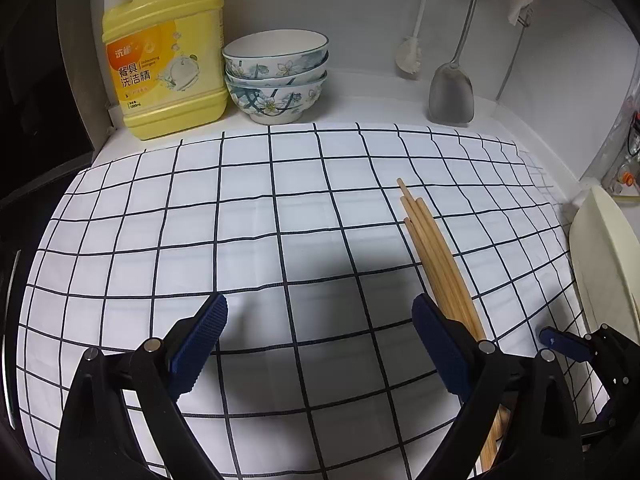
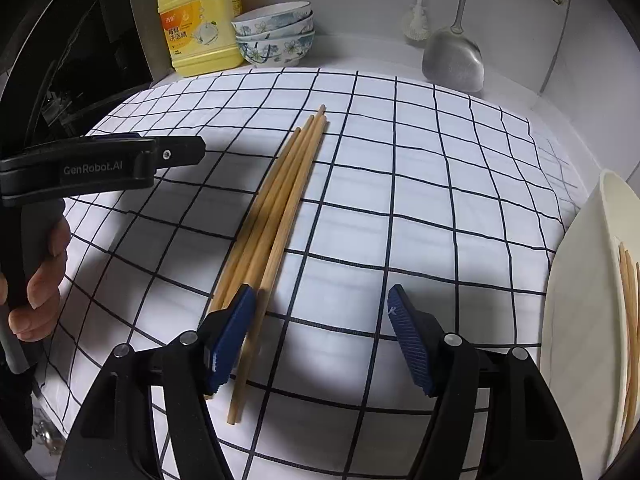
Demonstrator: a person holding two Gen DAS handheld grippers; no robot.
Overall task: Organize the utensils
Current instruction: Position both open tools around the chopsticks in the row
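Several wooden chopsticks [image 2: 280, 208] lie side by side on the checked cloth [image 2: 440, 200]. My right gripper [image 2: 320, 320] is open just above the cloth. Its left fingertip [image 2: 234, 332] covers the near part of the bundle, and the wide gap between its jaws holds only cloth. My left gripper [image 1: 320, 320] is open over bare cloth, with the chopsticks [image 1: 432, 248] running past the outside of its right finger [image 1: 436, 340]. A cream holder [image 2: 580, 300] at the right edge has more chopsticks [image 2: 628, 300] in it. A hand [image 2: 40, 272] holds the left gripper's handle.
At the back stand a yellow detergent bottle [image 1: 164, 52] and three stacked flowered bowls [image 1: 276, 76]. A metal spatula [image 1: 452, 92] and a white brush [image 1: 410, 56] hang against the back wall. A dark appliance [image 2: 72, 60] borders the counter's left.
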